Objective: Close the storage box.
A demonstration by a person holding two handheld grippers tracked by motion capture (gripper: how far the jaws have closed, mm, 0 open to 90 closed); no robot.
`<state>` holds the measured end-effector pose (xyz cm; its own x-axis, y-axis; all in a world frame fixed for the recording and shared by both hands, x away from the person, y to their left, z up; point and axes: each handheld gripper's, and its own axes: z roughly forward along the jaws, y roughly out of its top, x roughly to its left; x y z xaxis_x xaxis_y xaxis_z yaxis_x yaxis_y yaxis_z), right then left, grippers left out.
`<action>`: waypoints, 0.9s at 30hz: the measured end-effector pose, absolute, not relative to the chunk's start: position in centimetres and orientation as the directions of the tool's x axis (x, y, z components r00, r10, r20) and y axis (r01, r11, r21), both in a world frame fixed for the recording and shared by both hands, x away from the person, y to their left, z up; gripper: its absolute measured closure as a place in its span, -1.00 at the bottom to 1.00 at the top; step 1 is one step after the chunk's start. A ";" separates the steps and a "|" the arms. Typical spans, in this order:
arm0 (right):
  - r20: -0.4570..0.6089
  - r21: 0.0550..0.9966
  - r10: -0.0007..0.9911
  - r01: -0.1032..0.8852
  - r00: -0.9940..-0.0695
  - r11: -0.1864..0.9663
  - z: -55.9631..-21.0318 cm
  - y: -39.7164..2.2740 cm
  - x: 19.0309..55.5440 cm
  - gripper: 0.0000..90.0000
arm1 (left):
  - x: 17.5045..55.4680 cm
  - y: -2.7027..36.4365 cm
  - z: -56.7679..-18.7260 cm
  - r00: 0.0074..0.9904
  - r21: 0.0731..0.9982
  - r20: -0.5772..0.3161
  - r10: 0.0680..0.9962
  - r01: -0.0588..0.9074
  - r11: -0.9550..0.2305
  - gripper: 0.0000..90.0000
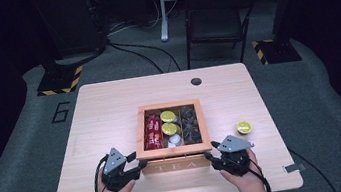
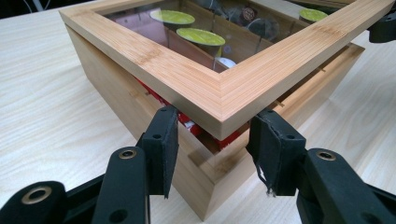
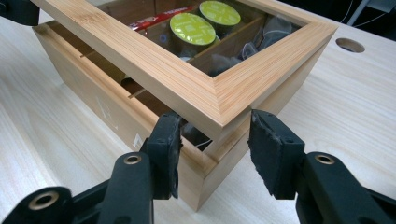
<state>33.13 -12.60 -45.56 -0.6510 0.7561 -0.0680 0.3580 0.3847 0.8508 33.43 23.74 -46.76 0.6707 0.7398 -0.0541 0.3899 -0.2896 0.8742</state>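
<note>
A wooden tea box [image 1: 176, 166] marked TEA stands mid-table. Its glass-windowed lid [image 1: 173, 151] is lifted a little at the front, leaving a gap above the box wall [image 2: 116, 100]. My left gripper [image 1: 140, 164] holds the lid's front left corner [image 2: 219, 100] between its pads [image 2: 163, 140]. My right gripper [image 1: 208, 155] holds the front right corner [image 3: 219, 95] the same way. Under the glass lie red packets [image 1: 153, 131], yellow-green capsules [image 1: 167, 117] and dark tea bags [image 1: 190, 123].
One yellow-green capsule [image 1: 243, 127] lies on the table right of the box. A round cable hole [image 1: 196, 81] sits near the table's far edge. A black chair [image 1: 216, 19] stands beyond the table. Bare tabletop [image 1: 100, 116] lies on both sides of the box.
</note>
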 end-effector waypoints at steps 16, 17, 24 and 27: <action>-0.047 0.827 0.752 0.397 -0.657 0.399 -46.4 -12.5 33.1 0.18 | 33.3 23.7 -47.4 0.675 0.851 -0.060 0.735 0.419 -0.315 0.16; -0.051 0.827 0.750 0.394 -0.659 0.402 -46.5 -12.5 33.2 0.18 | 33.3 23.6 -47.4 0.676 0.849 -0.063 0.734 0.423 -0.317 0.15; -0.044 0.806 0.735 0.410 -0.677 0.426 -46.7 -12.7 33.2 0.17 | 33.3 23.8 -47.4 0.660 0.841 -0.123 0.741 0.465 -0.275 -0.03; -0.025 0.818 0.735 0.409 -0.677 0.405 -46.4 -13.1 33.1 0.18 | 33.2 23.8 -47.2 0.667 0.846 -0.111 0.737 0.452 -0.282 -0.03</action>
<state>33.15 -13.05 -46.36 -0.6771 0.7354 -0.0252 0.4093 0.4049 0.8176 33.24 23.84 -47.20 0.6666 0.7371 -0.1108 0.4524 -0.2820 0.8461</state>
